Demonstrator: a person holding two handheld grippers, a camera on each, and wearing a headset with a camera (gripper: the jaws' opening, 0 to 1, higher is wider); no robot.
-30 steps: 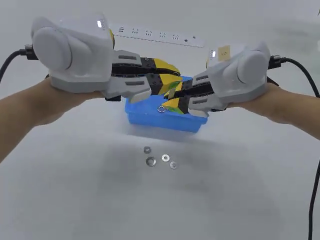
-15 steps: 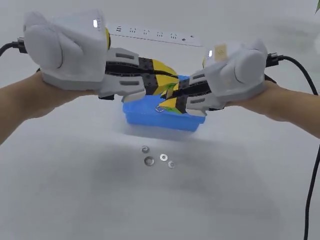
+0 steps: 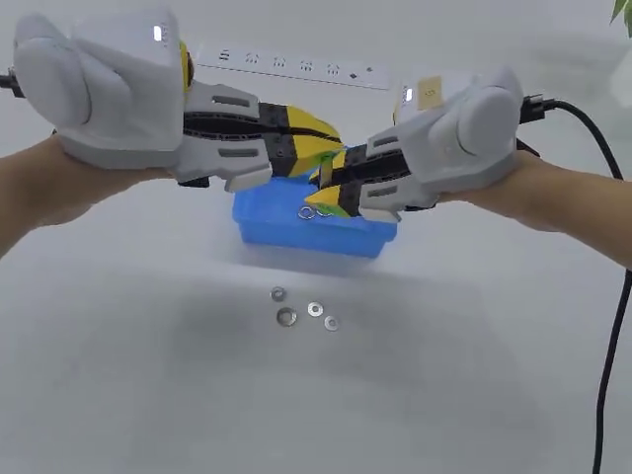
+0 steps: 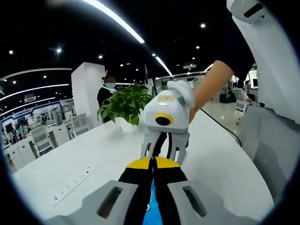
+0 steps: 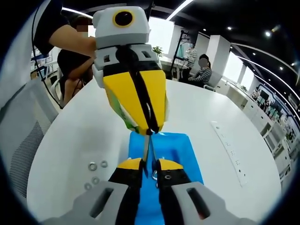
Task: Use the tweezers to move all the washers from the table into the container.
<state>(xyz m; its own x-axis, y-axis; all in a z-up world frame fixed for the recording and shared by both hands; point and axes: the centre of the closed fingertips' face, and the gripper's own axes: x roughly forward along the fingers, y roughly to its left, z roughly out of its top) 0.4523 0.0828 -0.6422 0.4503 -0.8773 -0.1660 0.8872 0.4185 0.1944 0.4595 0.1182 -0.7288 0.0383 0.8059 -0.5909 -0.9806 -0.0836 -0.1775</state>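
Washers [image 3: 286, 317], four small flat steel rings, lie in a loose cluster on the smooth white table [image 3: 148, 385] just in front of the container [image 3: 296, 234], a shallow rectangular tub of bright blue plastic. One more ring [image 3: 306, 212] shows at the container's near rim, right under the jaw tips of the right gripper [image 3: 324, 199]. The tweezers [image 5: 150, 152], thin bare metal, sit between that gripper's yellow-and-black jaws, which are drawn in close on them. Their two blades lie almost together and read as a single sliver over the container's open inside. Whether their tips pinch the ring at the rim I cannot tell. The left gripper [image 3: 336, 150], white-shelled with the same yellow jaw tips, hangs over the container's far edge with its jaws pressed together along a dark seam. A long white power strip [image 3: 296, 67] lies on the table beyond the container.
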